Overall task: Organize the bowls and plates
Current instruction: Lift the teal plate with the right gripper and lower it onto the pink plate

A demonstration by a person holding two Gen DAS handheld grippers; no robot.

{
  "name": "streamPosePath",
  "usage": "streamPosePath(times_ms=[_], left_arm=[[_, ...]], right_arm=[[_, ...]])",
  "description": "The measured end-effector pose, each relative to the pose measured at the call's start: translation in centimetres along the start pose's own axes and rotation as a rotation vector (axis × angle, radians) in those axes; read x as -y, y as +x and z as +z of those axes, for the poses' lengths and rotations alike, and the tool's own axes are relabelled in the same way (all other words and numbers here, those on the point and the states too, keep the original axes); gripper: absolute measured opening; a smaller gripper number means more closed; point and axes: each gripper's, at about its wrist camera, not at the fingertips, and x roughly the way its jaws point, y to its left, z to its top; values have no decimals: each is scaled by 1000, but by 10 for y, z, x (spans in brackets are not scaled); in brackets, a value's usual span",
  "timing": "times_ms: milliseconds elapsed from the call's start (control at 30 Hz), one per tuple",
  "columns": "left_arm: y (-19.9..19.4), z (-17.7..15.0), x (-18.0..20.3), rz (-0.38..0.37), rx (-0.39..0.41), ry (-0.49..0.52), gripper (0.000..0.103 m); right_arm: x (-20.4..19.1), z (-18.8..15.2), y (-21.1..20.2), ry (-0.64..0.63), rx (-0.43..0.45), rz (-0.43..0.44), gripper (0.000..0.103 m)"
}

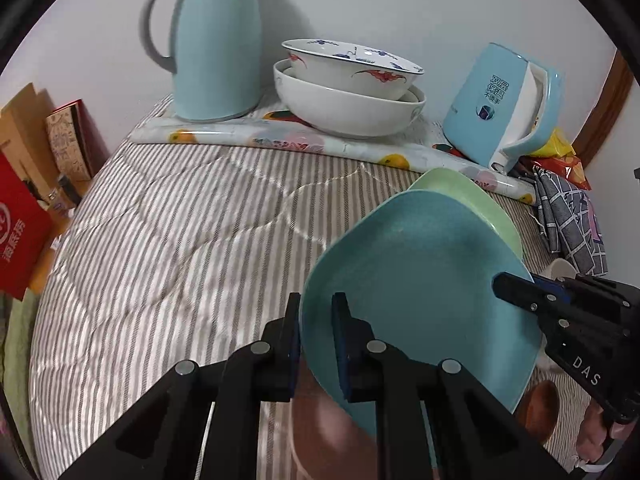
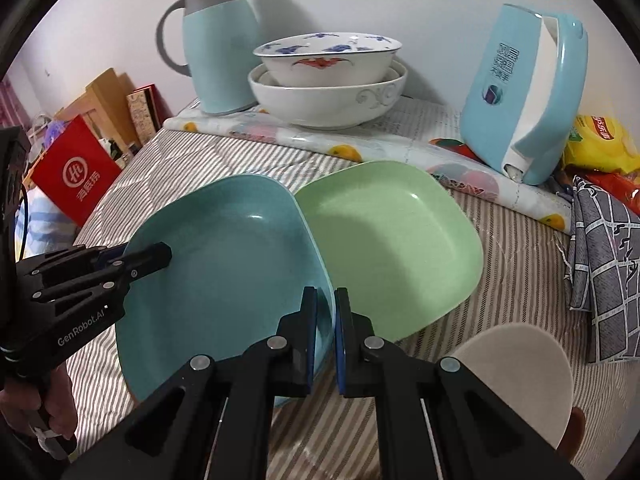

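Between both claws hangs the teal plate [image 2: 224, 264], pinched tight by the left gripper [image 1: 316, 344] and the right gripper [image 2: 326, 336] on opposite rims. Just right of it lies the green plate [image 2: 396, 240], nearer the right hand.

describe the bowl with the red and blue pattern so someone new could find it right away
Look to the back of the striped bed cover, where a fruit-print mat lies against the wall between a pale blue jug and a blue kettle. Two bowls are stacked there. It is the upper bowl, nested in the plain white bowl, the only one painted with blue flowers and red motifs.
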Motion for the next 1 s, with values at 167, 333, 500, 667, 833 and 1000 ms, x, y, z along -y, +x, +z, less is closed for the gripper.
streamPosePath(times_ms=[167,333,500,667,833,1000], left_arm=[[-13,-15,-4,24,-6,-17,15],[-18,-31,-8,34,-24,-40,15],[-17,-40,-8,44,-35,-49,15],[-10,-41,-7,46,-61,-44,15],[-4,-42,-6,46,-69,-49,15],[-5,-41,-4,53,-75,-39,15]], right_arm=[[-9,-12,-6,-33,-8,19,8],[-19,-19,-6,-70,-32,26,9],[-28,-27,-5,-101,-38,4,10],[-28,-30,3,-123,-61,-17,11],[-29,-26,9,-140,-69,-52,14],[-31,-25,15,-168,-78,-66,21]])
